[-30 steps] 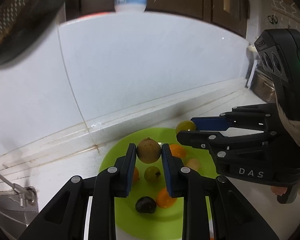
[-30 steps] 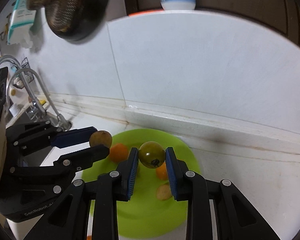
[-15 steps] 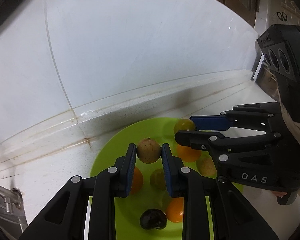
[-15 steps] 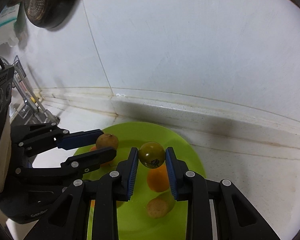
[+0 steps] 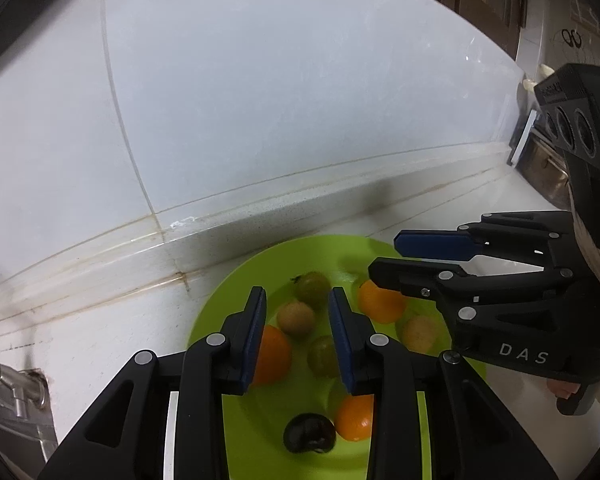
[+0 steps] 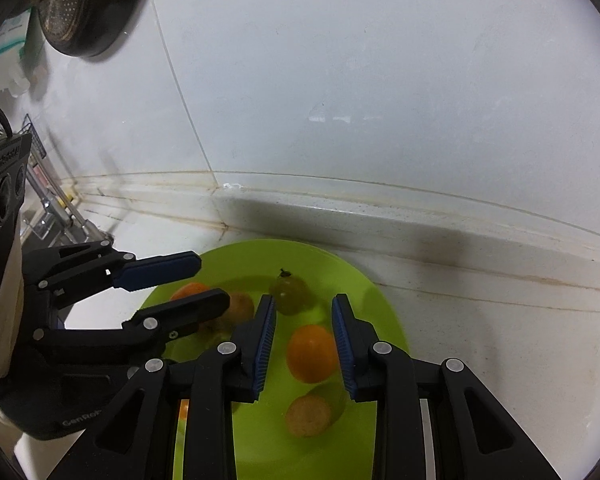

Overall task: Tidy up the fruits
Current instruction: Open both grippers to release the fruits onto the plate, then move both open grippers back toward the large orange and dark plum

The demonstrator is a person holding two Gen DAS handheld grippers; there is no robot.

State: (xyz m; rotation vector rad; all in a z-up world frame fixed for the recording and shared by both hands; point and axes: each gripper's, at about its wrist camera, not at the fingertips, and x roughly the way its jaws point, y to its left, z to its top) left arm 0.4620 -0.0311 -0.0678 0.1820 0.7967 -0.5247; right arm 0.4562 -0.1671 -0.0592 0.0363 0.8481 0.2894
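Note:
A lime green plate (image 5: 236, 292) (image 6: 356, 280) lies on the white counter by the wall and holds several small fruits. My left gripper (image 5: 297, 300) is open and empty above it, with a tan longan (image 5: 295, 317) and a green tomato (image 5: 312, 285) lying on the plate between and beyond its fingers. My right gripper (image 6: 303, 308) is open and empty, with the green tomato (image 6: 289, 289) and an orange (image 6: 311, 353) on the plate below it. Oranges (image 5: 381, 301), another tan fruit (image 5: 419, 333) and a dark fruit (image 5: 309, 433) also lie on the plate.
A raised counter ledge (image 5: 260, 216) and white tiled wall stand just behind the plate. A metal tap (image 5: 16, 384) and sink are at the left. A dark strainer (image 6: 88, 4) hangs on the wall at upper left. A metal rack (image 5: 548, 172) stands at far right.
Both grippers have opened and let go of their fruits. The longan and the green tomato now lie on the plate. Both grippers have come lower and closer to the plate.

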